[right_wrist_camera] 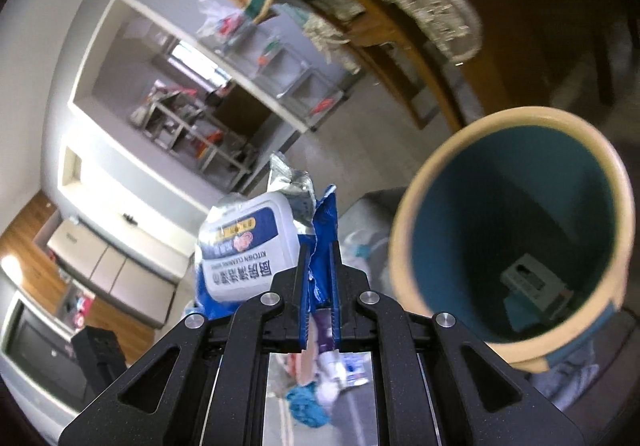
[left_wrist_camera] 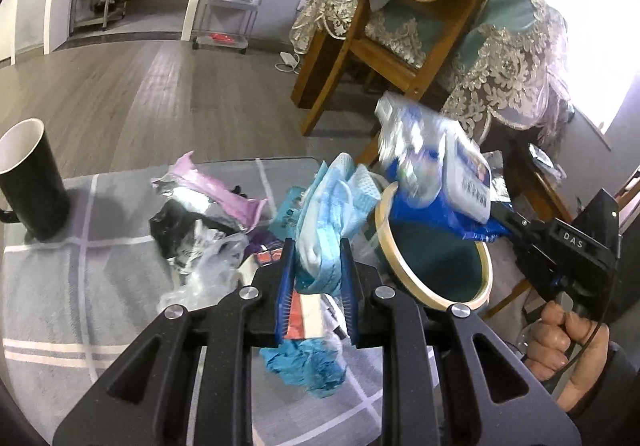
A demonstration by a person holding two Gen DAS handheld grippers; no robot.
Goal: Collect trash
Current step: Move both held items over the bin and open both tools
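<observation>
Teal bin [left_wrist_camera: 436,266]: cream-rimmed, teal inside, standing at the table's right edge; right wrist view shows a small grey-white box [right_wrist_camera: 534,282] and something blue low inside.
Left gripper [left_wrist_camera: 318,266]: jaws narrowed onto a bunched light-blue face mask [left_wrist_camera: 332,214], held above the table just left of the bin rim.
Right gripper [right_wrist_camera: 320,278]: jaws nearly closed, pinching the blue edge of a kitchen wipes pack [right_wrist_camera: 244,250], which hangs over the bin's far rim.
Black mug [left_wrist_camera: 28,182]: upright at the table's left, white inside; contents cannot be told.
Loose trash [left_wrist_camera: 208,214]: pink wrapper, black bag and clear plastic heaped on the grey checked cloth [left_wrist_camera: 60,306].
Blue crumple [left_wrist_camera: 308,368]: on the cloth below the left gripper.
</observation>
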